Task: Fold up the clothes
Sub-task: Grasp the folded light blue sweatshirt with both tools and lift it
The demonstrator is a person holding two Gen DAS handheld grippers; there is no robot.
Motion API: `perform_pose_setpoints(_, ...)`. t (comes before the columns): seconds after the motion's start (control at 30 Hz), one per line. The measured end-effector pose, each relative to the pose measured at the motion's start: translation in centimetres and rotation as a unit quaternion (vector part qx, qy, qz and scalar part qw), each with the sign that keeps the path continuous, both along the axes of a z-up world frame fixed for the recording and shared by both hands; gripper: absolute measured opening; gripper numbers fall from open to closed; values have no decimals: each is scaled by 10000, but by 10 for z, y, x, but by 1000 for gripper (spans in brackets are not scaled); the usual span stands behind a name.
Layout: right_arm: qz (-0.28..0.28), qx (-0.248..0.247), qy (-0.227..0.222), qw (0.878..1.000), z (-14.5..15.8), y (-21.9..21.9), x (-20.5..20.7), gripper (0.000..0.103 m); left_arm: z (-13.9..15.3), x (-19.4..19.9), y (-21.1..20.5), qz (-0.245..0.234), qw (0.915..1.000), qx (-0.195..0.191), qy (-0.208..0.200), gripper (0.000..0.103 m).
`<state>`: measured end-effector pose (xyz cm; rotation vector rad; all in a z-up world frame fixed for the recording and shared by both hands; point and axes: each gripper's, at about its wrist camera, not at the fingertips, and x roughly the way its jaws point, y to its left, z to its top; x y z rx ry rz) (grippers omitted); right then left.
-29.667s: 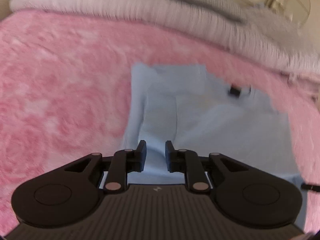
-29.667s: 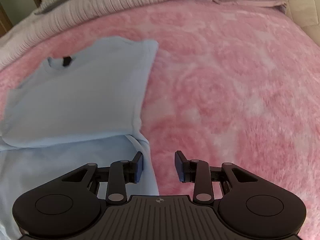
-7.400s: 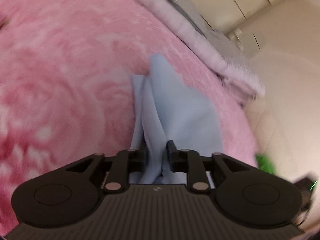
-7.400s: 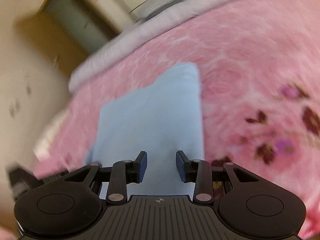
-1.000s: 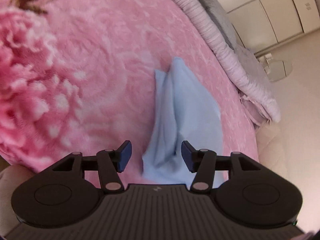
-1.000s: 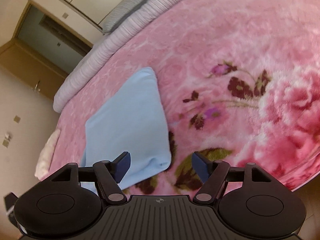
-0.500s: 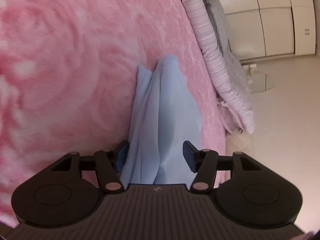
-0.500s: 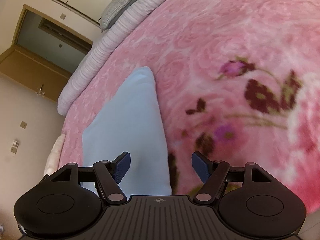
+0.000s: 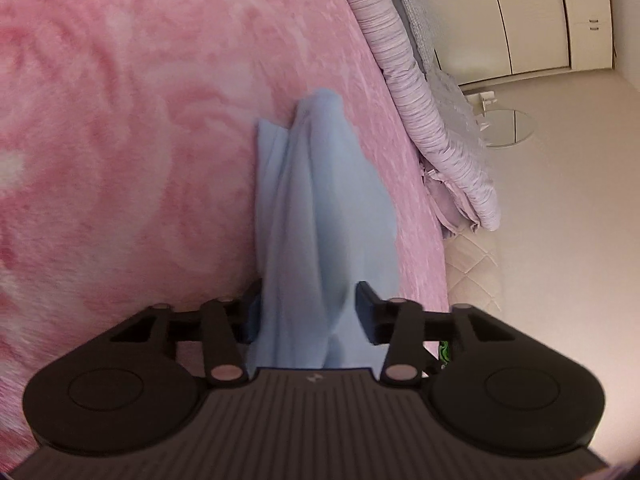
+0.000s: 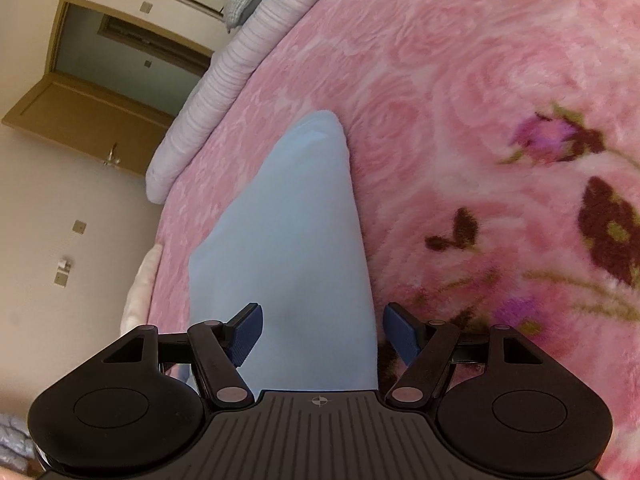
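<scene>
We are in a bedroom of a home. Under us lies a bed covered with a fluffy pink blanket patterned with roses. A rolled, ribbed quilt and grey pillows lie along its far edge. Cream wardrobe doors line one wall, and in the right wrist view we see a brown wooden door standing open.

No readable text, labels, brands, numbers or signs anywhere.
</scene>
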<state>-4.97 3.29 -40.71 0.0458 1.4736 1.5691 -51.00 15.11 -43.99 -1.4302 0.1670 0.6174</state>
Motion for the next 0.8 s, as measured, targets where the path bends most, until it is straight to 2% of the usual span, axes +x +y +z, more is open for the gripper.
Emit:
perform_pose_setpoints(0.1, 23, -4, 73, 10000, -3, 6, -1, 71, -10, -4, 5, 69, 9996, -128, -242, 33)
perform_pose_setpoints(0.17, 38, -7, 121, 9999, -6, 10, -2, 65, -12, -2, 8, 29, 9993, -134, -356, 33)
perform_pose_setpoints(0.3, 68, -13, 218, 9997, -10, 18, -4, 63, -14, 10, 16, -74, 9980, -161, -601, 37)
perform_pose_setpoints(0.4, 90, -17, 291, 9995, -13, 24, -6, 61, -15, 18, 21, -198, 9978, -115, -616, 36)
perform_pose_setpoints(0.57, 63, -20, 396, 9992, -17, 28, -5, 55, -18, 10, 21, -225, 9975, -182, -643, 26)
perform_pose_setpoints(0.8, 28, 1, 450, 9990, -22, 41, -9, 48, -23, 12, 32, -367, 9963, -305, -710, 26)
